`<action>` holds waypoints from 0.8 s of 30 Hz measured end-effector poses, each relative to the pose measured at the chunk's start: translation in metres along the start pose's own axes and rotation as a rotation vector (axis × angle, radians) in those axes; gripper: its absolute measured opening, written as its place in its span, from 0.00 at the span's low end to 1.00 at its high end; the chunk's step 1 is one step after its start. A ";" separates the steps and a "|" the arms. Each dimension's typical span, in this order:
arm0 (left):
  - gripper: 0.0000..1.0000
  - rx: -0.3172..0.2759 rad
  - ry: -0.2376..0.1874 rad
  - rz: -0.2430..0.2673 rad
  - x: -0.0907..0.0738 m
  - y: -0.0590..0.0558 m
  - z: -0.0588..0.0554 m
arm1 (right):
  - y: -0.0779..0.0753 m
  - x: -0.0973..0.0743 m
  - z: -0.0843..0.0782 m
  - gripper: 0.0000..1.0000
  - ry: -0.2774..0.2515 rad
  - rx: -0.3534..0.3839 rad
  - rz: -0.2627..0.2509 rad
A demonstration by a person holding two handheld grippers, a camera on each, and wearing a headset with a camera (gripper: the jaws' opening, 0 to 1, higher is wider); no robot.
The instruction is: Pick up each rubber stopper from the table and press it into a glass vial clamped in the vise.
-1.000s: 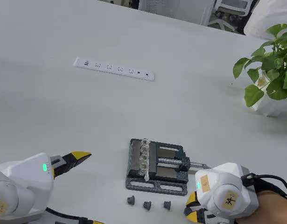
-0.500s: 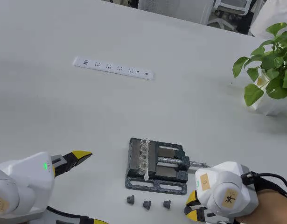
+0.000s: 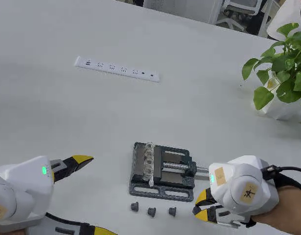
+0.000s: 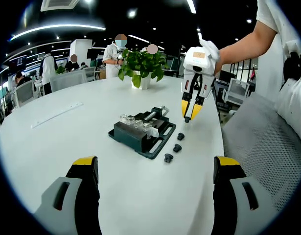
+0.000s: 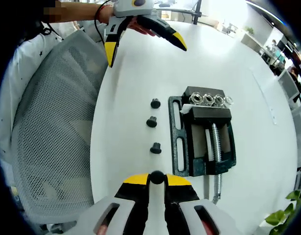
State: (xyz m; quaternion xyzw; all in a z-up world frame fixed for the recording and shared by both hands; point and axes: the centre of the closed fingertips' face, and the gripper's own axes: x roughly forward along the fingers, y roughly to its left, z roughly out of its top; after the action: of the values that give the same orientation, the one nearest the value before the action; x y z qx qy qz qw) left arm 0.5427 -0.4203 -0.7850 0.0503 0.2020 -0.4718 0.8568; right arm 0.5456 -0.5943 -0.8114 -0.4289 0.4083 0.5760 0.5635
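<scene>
Three rubber stoppers (image 3: 151,211) sit in a row on the table (image 3: 67,112), just in front of the vise (image 3: 175,172). A fourth stopper (image 5: 156,176) is pinched in the narrow-set tips of the right gripper (image 4: 188,115), above the table beside that row. Four glass vials (image 5: 207,99) stand clamped in a line in the vise. The left gripper (image 4: 155,166) is well off to the side, jaws spread wide, nothing in them.

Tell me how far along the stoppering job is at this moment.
Done: nothing yet; all four vials in the vise look open.
In hand: the right gripper is shut on one stopper; the left gripper is open and empty.
Left: seat that stopper, then the three stoppers lying on the table.
</scene>
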 end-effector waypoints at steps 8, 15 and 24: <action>0.98 0.002 -0.007 0.005 -0.002 0.002 0.000 | -0.028 -0.022 0.026 0.06 -0.020 -0.036 -0.042; 0.98 0.002 -0.011 0.008 -0.003 0.002 -0.001 | -0.057 -0.035 0.058 0.06 -0.060 -0.063 -0.072; 0.98 0.000 -0.015 0.016 -0.003 0.004 -0.002 | -0.087 -0.034 0.089 0.06 -0.092 -0.086 -0.075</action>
State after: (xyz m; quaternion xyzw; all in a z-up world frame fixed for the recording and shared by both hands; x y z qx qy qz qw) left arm 0.5439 -0.4153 -0.7860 0.0485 0.1948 -0.4655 0.8620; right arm 0.6296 -0.5164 -0.7516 -0.4408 0.3405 0.5907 0.5839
